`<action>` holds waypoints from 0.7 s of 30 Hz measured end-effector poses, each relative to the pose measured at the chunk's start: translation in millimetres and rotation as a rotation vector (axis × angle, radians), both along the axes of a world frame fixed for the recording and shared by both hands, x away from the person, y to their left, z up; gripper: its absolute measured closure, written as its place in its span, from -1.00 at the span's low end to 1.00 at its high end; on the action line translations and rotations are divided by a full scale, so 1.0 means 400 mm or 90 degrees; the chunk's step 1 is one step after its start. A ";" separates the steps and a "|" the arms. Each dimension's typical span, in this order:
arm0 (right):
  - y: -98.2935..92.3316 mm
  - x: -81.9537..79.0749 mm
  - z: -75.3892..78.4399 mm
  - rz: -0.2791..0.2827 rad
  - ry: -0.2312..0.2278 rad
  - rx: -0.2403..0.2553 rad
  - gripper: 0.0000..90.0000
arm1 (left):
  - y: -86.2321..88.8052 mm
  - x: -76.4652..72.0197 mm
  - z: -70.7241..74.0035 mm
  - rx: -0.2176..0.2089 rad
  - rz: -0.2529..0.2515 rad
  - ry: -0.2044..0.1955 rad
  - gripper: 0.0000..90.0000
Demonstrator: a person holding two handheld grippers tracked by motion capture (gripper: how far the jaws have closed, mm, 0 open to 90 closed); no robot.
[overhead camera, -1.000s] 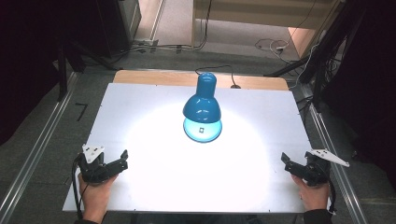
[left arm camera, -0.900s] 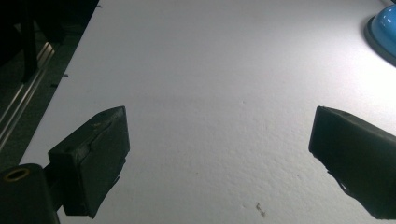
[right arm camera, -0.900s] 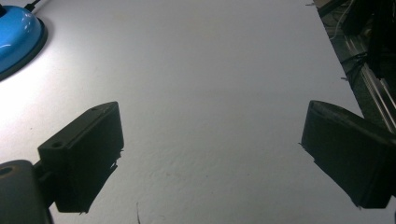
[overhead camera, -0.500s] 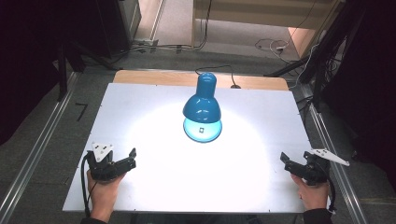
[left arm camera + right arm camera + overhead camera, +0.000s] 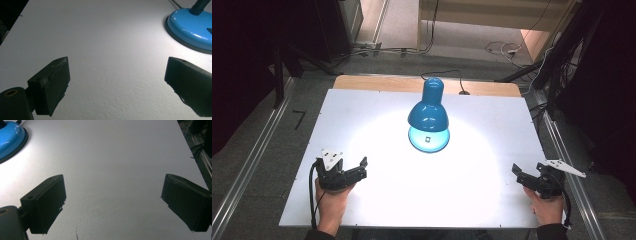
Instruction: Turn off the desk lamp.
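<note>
Nothing is started yet, as far as I can judge. Your left gripper (image 5: 357, 169) sits near the front left of the table (image 5: 362, 110), jaws wide apart and empty, aimed toward the lamp (image 5: 428, 112). Your right gripper (image 5: 518, 172) is at the front right edge, jaws also spread with nothing between them.

The lamp stands at the table's centre, toward the back, lit, shade pointing down over its own blue base (image 5: 192, 25). Its cord runs off the back edge. It's well apart from both grippers; the left one is nearer.

All the work is left: approach, contact, whatever you do with the lamp. No containers on the table, so nothing to report there.
</note>
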State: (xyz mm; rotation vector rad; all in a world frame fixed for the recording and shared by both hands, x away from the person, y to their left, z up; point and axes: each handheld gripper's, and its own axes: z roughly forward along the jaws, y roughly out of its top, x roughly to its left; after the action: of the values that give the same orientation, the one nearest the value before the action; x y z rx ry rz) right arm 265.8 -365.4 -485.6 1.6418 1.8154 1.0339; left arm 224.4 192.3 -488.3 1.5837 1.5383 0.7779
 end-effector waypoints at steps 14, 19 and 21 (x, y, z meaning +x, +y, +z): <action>-0.001 0.001 -0.003 0.001 0.002 0.003 -0.91 | -0.042 0.019 0.006 -0.005 -0.027 0.007 -0.84; -0.003 0.001 -0.003 0.000 0.001 0.003 -0.91 | -0.058 0.028 0.011 -0.007 -0.037 0.005 -0.84; -0.003 0.001 -0.002 0.002 -0.001 0.002 -0.91 | -0.067 0.032 0.013 -0.008 -0.040 0.003 -0.84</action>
State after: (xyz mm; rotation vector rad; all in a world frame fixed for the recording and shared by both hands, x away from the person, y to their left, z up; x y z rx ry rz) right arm 266.4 -366.5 -486.5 1.6403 1.8166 1.0395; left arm 237.0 165.5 -483.0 1.6167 1.4867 0.7290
